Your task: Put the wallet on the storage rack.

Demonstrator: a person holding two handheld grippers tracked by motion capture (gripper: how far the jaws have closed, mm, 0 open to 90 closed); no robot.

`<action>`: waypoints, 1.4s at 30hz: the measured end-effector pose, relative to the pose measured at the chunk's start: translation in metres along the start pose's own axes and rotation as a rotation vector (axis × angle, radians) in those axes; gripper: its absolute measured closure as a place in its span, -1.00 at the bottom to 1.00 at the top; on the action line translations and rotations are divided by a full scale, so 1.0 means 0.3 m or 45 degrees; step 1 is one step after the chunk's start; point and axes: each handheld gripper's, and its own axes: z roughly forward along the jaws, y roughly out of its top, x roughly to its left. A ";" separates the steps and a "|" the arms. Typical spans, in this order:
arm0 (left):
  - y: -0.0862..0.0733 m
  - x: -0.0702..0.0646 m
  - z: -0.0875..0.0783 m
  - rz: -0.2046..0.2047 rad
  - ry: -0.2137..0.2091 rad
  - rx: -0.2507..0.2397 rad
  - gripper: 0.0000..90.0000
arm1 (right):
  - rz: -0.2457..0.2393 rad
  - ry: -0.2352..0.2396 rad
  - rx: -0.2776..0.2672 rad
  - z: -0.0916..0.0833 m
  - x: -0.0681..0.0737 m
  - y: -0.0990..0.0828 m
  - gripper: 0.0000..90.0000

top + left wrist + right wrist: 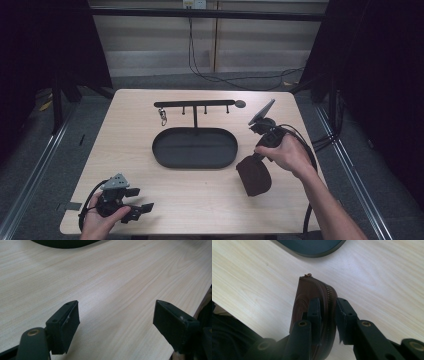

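- Nearest the camera, the left gripper rests at the table's front-left corner, jaws spread wide, gripping nothing.
- Centre: a black oval tray with a hook rack behind it.
- Right gripper clamps a brown zippered pouch, just right of the tray.

Both grippers, the left gripper and the right gripper, were black with flat, blocky jaws, small screw holes and brass-coloured pins, each had a grey three-cornered plate on top and a black cable, and the person's arms were bare.
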 end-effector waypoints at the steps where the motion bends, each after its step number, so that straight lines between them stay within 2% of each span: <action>1: 0.000 0.000 0.000 0.000 0.000 0.002 -0.53 | -0.002 -0.003 -0.001 -0.003 -0.002 0.004 0.66; 8: -0.002 0.009 -0.001 -0.033 -0.001 -0.010 -0.53 | 0.009 -0.020 -0.010 -0.027 -0.008 0.034 0.66; 24: -0.001 0.005 0.000 -0.009 -0.005 0.005 -0.53 | 0.001 -0.058 -0.024 -0.067 -0.003 0.106 0.66; 33: -0.001 0.004 0.001 -0.008 -0.011 0.013 -0.53 | -0.011 -0.048 -0.043 -0.079 0.014 0.131 0.66; 42: -0.002 0.000 0.004 -0.002 -0.022 0.022 -0.53 | 0.019 -0.055 -0.068 -0.081 -0.012 0.162 0.66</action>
